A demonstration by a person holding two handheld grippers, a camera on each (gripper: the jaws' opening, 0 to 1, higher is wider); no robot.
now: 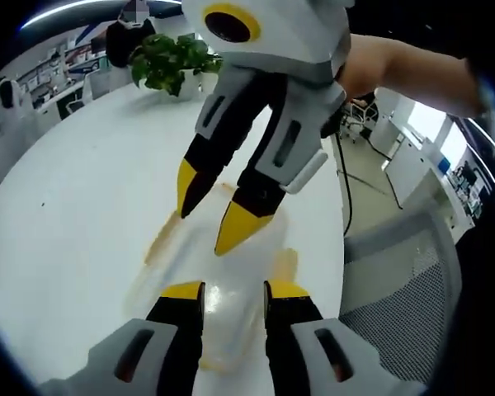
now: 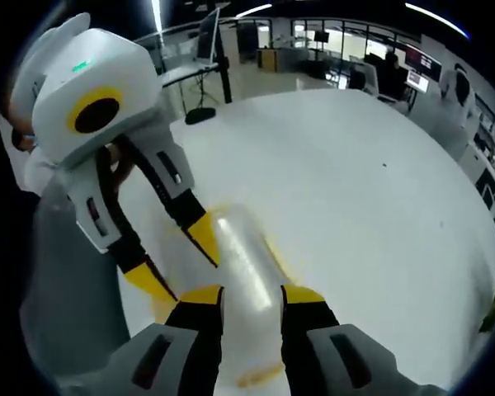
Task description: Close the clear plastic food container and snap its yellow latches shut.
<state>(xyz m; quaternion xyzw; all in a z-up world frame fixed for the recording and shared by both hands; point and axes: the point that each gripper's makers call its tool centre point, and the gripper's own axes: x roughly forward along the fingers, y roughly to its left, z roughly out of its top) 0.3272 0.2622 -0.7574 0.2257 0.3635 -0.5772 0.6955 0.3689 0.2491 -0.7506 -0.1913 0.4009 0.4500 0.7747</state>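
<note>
The clear plastic food container (image 1: pixel 231 309) lies on the white table (image 1: pixel 74 214), blurred, with a yellow latch (image 1: pixel 286 262) on its side. My left gripper (image 1: pixel 233 289) hovers over its near end, jaws apart with the clear lid showing between them. My right gripper (image 1: pixel 208 213) reaches down from the opposite side, its yellow fingertips (image 1: pixel 233 231) spread over the far end. In the right gripper view the container (image 2: pixel 246 260) runs forward between the spread jaws of my right gripper (image 2: pixel 252 293), and my left gripper (image 2: pixel 180 262) comes in from the left, jaws apart at the container's edge.
A potted green plant (image 1: pixel 173 62) stands at the table's far end. A grey mesh chair (image 1: pixel 412 289) and a black cable (image 1: pixel 345 198) lie past the table's right edge. A person's arm (image 1: pixel 396 66) and grey sleeve (image 2: pixel 66 272) show. Office desks fill the background.
</note>
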